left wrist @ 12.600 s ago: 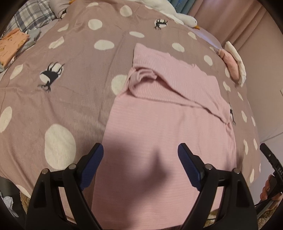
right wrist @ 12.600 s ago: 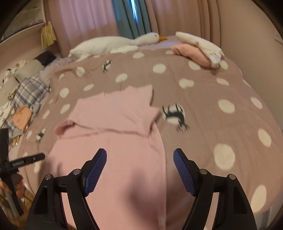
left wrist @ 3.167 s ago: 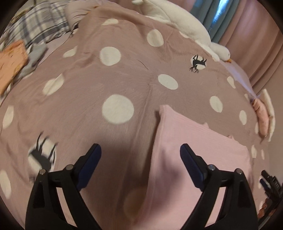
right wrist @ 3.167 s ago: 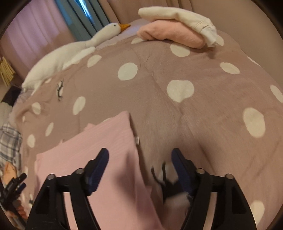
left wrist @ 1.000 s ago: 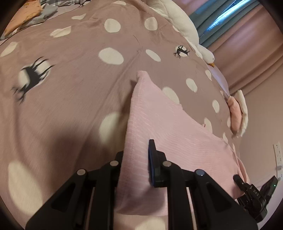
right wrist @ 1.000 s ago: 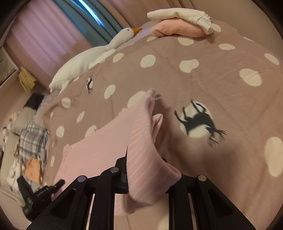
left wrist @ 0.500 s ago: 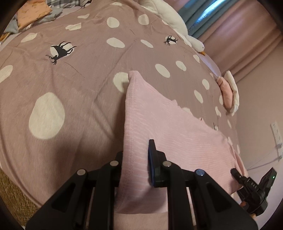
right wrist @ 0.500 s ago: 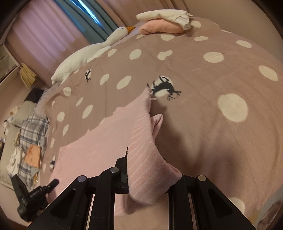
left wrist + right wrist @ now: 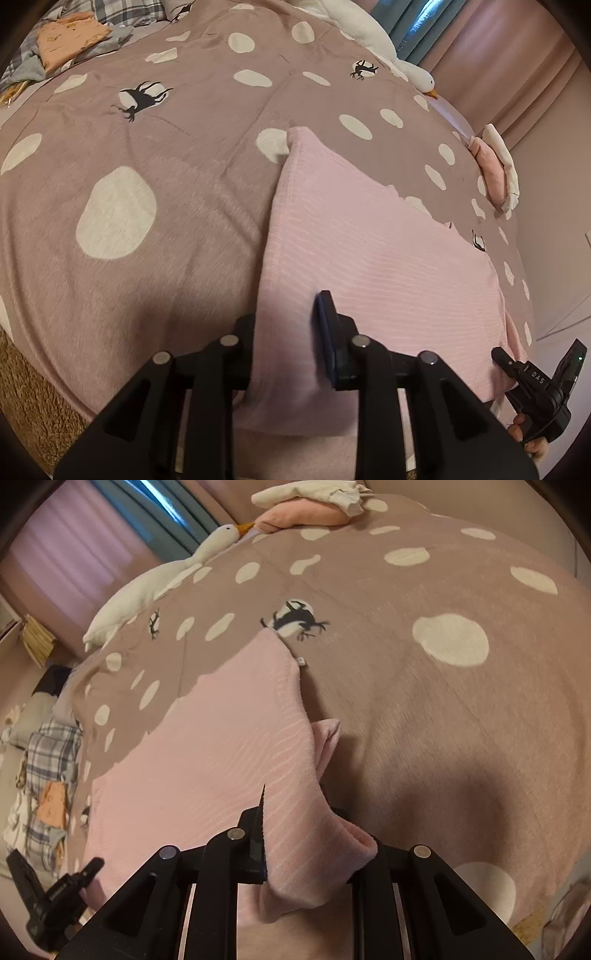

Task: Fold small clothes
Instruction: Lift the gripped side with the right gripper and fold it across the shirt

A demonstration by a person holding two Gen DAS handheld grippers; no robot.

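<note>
- The pink garment (image 9: 376, 251) lies on the bed, spread over the spotted brown blanket (image 9: 155, 155), already doubled into a rough rectangle with its near edge lifted towards both cameras.
- The left gripper (image 9: 286, 343) has that near edge between its jaws at the garment's left corner. The jaws are opening, and the cloth between them looks slack rather than pinched.
- The right gripper (image 9: 306, 834) has its jaws clamped together on the opposite near corner, where the fabric bunches into a thick roll that droops over the fingers.
- In the left wrist view the other gripper shows at the far right, by the garment's near right corner; each hand works one corner of the same edge.
- Step in hand, as I judge it: the end of a fold that carries the far edge back to the near side, with the left side being released first.
- The next move probably calls for the right jaws to let go too, then both grippers to draw back without dragging the cloth, so the layers stay lined up.
- The bunched right corner may need flattening, since it sits lumpy beside a loose flap (image 9: 327, 734).
- A folded pile (image 9: 306, 506) of pink and white clothes sits at the far corner of the bed, near a stuffed goose (image 9: 166, 576); the finished garment likely belongs there.
</note>
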